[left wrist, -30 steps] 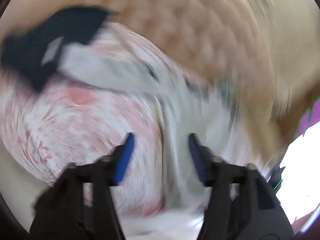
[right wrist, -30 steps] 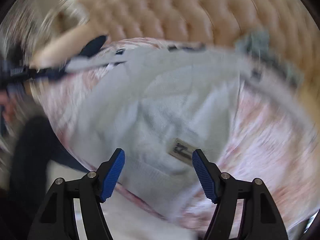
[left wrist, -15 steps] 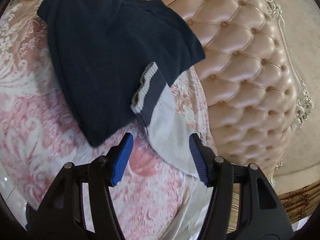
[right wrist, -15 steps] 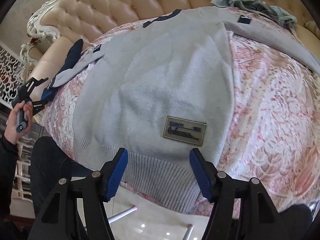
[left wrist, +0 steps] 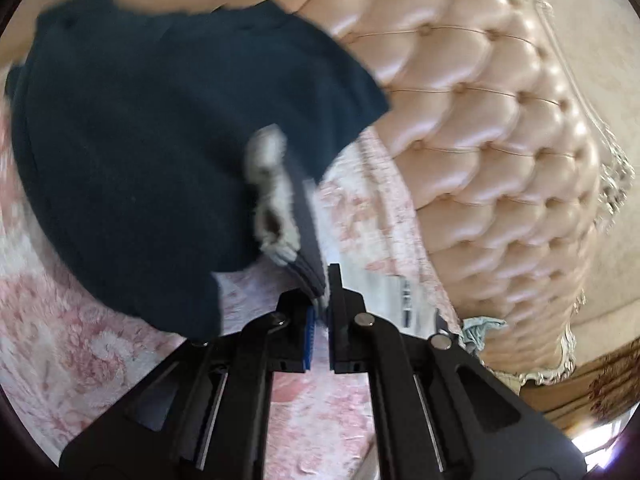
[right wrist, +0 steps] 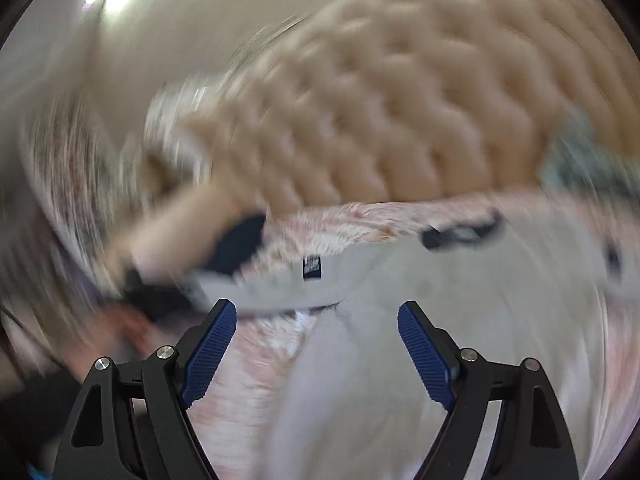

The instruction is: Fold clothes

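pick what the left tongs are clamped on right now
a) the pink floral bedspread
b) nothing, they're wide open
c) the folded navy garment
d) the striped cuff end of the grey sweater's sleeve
d: in the left wrist view the left tongs are shut on the dark ribbed cuff of the grey sweater's sleeve, with the navy garment lying beside it, outside the grip.

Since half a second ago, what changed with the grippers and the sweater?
The left gripper went from open, straddling the grey sweater's sleeve cuff, to shut on it. The right gripper swung up from the hem toward the shoulder of the grey sweater; its view is now blurred. Unchanged: right jaws open and holding nothing, the navy garment on the floral bedspread.
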